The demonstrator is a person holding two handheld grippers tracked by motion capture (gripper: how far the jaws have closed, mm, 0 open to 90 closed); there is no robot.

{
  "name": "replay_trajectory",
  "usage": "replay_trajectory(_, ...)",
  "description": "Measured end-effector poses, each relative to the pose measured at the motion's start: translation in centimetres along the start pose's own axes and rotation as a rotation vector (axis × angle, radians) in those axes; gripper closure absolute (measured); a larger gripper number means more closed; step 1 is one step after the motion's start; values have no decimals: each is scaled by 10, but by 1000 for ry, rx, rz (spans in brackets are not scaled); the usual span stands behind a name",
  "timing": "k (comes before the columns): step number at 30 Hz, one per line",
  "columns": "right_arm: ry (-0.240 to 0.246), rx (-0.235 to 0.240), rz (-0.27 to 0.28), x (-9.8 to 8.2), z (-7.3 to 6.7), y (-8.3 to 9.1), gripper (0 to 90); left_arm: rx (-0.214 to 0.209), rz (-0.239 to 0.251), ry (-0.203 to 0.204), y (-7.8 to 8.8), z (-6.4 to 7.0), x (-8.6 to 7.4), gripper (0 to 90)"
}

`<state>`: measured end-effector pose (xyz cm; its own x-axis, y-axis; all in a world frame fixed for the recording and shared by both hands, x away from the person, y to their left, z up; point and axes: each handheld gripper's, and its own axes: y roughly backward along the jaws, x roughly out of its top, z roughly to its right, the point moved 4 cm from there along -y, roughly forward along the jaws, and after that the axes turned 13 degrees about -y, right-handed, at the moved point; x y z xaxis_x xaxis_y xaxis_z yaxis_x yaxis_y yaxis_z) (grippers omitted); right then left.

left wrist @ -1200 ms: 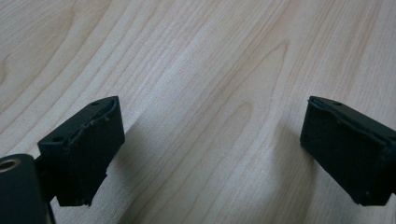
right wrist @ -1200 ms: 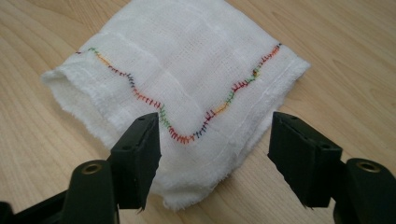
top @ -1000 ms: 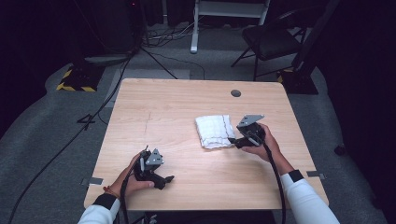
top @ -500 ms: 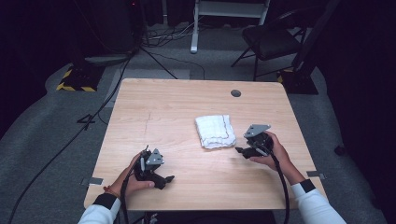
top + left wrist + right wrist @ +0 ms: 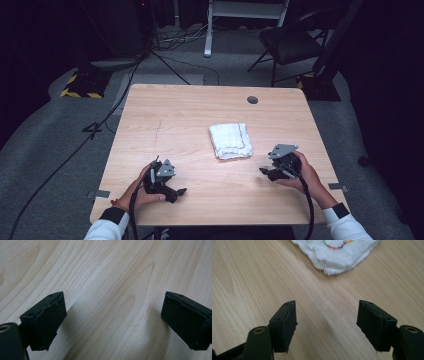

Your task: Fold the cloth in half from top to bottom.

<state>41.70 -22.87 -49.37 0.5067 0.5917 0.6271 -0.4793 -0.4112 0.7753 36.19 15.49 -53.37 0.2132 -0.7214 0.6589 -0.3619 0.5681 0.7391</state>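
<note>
Both of your tools are released: right gripper [image 5: 263, 171] stands parted and empty, folded cloth [image 5: 230, 140] just ahead of it, apparently finished; left gripper [image 5: 181, 190] rests wide, idle.

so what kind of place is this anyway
Probably a studio or lab set up for recording, not a home. A lone light wooden table stands on grey carpet against a dark backdrop, with black cables trailing over the floor, a black folding chair and a yellow-and-black hazard-striped base behind it.

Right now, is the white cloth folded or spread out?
Folded: the white cloth lies as a compact stacked rectangle on the table, layered edges visible.
</note>
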Motion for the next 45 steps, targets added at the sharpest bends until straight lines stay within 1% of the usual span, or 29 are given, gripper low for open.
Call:
replay_trajectory(2,2,-4,3,-4,0,2,326,0,0,0,0,0,0,63)
replay_trajectory(7,-20,-3,16,-16,0,7,322,0,0,0,0,0,0,63)
replay_trajectory(9,-23,-9,19,-22,0,9,320,0,0,0,0,0,0,63)
replay_trajectory(10,-29,-4,24,-24,0,9,315,0,0,0,0,0,0,63)
replay_trajectory(12,-33,20,29,-30,0,12,305,2,-1,3,0,0,0,63)
replay_trajectory(15,-38,24,40,-39,0,17,296,4,-1,6,0,0,0,63)
replay_trajectory(18,-70,29,49,-48,3,21,288,6,-1,9,0,1,0,63)
replay_trajectory(24,-119,20,51,-67,9,26,274,9,-3,14,0,1,0,63)
replay_trajectory(28,-162,19,57,-80,16,31,268,9,-2,15,0,1,0,63)
replay_trajectory(34,-219,15,68,-95,24,38,250,9,-3,14,0,1,0,63)
replay_trajectory(35,-229,18,73,-97,25,39,248,9,-3,14,0,1,0,63)
replay_trajectory(37,-251,8,83,-102,29,41,239,9,-3,14,0,1,0,63)
replay_trajectory(40,-275,-3,105,-108,33,43,200,9,-2,15,0,1,0,63)
replay_trajectory(42,-297,16,128,-113,35,43,185,9,-2,14,0,1,0,63)
replay_trajectory(43,-316,28,135,-115,36,43,182,9,-2,15,0,1,0,63)
replay_trajectory(45,-322,22,141,-117,37,44,173,9,-2,14,0,1,0,63)
